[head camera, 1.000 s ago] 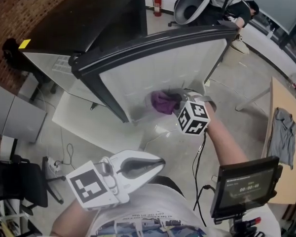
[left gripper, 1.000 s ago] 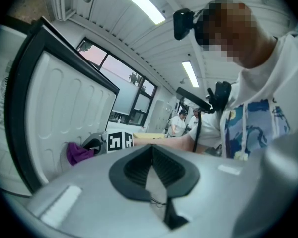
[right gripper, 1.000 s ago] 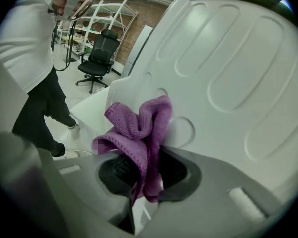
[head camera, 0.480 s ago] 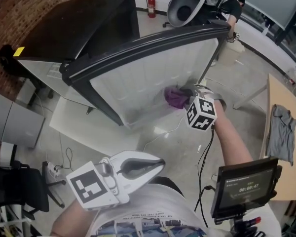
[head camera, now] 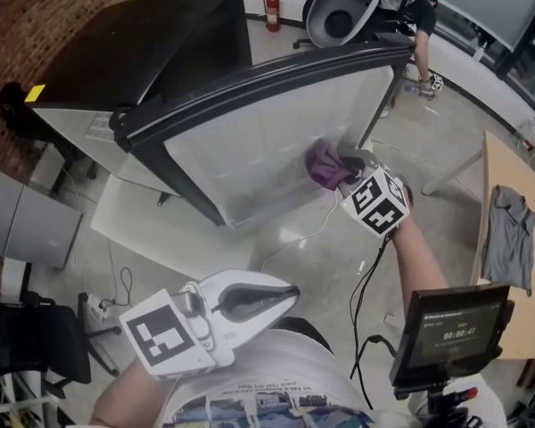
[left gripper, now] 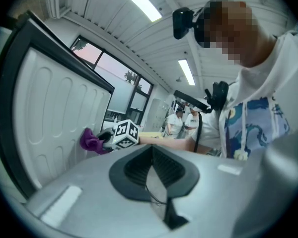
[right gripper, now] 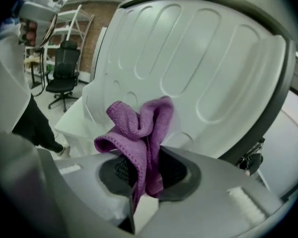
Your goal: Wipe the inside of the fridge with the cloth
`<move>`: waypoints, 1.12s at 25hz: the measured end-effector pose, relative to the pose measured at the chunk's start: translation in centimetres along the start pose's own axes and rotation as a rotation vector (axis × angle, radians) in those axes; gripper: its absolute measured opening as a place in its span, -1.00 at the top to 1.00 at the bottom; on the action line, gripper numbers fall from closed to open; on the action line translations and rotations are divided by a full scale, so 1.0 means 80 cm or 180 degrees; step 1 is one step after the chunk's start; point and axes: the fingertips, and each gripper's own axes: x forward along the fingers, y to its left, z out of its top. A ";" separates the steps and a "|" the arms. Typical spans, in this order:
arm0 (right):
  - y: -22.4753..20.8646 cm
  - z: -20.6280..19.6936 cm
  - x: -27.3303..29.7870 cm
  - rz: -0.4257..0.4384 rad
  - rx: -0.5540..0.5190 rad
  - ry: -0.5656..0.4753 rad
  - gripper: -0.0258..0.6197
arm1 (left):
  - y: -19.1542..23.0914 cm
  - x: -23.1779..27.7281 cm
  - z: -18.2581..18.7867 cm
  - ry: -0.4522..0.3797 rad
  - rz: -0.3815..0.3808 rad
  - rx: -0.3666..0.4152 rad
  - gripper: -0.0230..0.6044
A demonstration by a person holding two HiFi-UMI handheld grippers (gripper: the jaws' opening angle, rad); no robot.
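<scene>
Two jaws of the right gripper (right gripper: 143,180) are pinching the purple cloth (right gripper: 139,125), which is bunching above them and pressing against the white ribbed inner face of the open fridge door (head camera: 250,145), near its right edge in the head view. The left gripper (left gripper: 151,170) is hovering by the person's torso, jaws pressed together, holding nothing.

Soft, looped-weave purple cloth (right gripper: 139,128); smooth, faintly glossy white plastic fridge door liner (right gripper: 203,68), black glossy rim (head camera: 250,86).
</scene>
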 end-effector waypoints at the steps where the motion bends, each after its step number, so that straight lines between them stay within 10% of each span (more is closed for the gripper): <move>1: 0.004 0.005 -0.004 0.0005 0.0159 -0.0077 0.67 | -0.002 -0.001 0.000 -0.0002 -0.0006 0.0010 0.90; 11: 0.109 0.079 -0.008 0.0471 0.0861 -0.0718 0.68 | -0.014 -0.007 -0.006 0.0036 -0.0030 0.0030 0.90; 28: 0.224 0.136 0.033 0.1097 0.1225 -0.0905 0.68 | -0.027 -0.027 -0.015 0.0003 0.0088 -0.0039 0.90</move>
